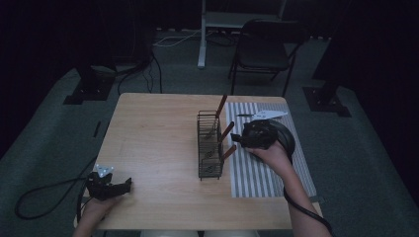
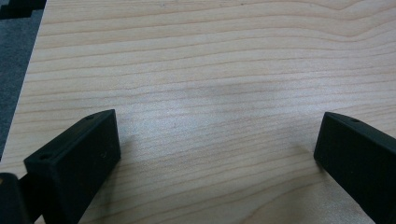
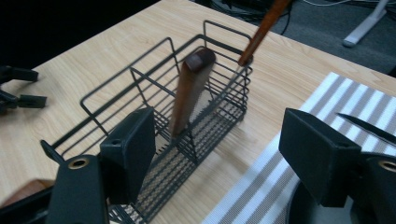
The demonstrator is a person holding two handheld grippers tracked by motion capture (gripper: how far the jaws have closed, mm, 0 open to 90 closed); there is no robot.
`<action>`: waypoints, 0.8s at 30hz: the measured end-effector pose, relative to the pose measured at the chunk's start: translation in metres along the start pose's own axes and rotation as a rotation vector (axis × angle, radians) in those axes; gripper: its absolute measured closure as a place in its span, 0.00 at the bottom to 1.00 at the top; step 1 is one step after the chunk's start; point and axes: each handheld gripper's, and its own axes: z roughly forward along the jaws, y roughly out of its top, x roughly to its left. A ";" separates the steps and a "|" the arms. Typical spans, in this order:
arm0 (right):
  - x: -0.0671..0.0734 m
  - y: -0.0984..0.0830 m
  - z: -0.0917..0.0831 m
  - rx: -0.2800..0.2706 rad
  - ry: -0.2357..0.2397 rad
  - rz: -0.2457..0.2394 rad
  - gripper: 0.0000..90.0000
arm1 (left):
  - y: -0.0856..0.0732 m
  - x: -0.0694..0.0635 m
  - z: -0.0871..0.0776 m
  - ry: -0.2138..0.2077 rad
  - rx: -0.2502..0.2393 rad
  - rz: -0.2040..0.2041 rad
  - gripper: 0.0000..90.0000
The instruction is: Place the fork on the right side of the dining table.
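at table [image 1: 158, 128] centre: black wire rack [image 1: 209, 145], three brown-handled utensils [image 1: 227, 131] standing tilted in its compartments. striped mat [image 1: 267, 168] just right of rack. right gripper [image 1: 236, 139] right of rack, near middle handle, jaws wide apart, empty. left gripper [image 1: 129, 183] well left of rack, jaws wide, empty, over bare wood.
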 end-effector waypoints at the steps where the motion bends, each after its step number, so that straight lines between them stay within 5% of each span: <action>1: 0.001 0.001 0.001 0.000 0.006 -0.002 0.30 | 0.000 0.000 0.000 0.000 0.000 0.000 0.01; 14: 0.007 0.017 0.012 0.006 0.059 0.006 0.32 | 0.000 0.000 0.000 0.000 0.000 0.002 0.01; 24: 0.009 0.022 0.017 0.012 0.061 0.033 0.51 | 0.000 0.000 0.000 0.000 0.001 0.003 0.01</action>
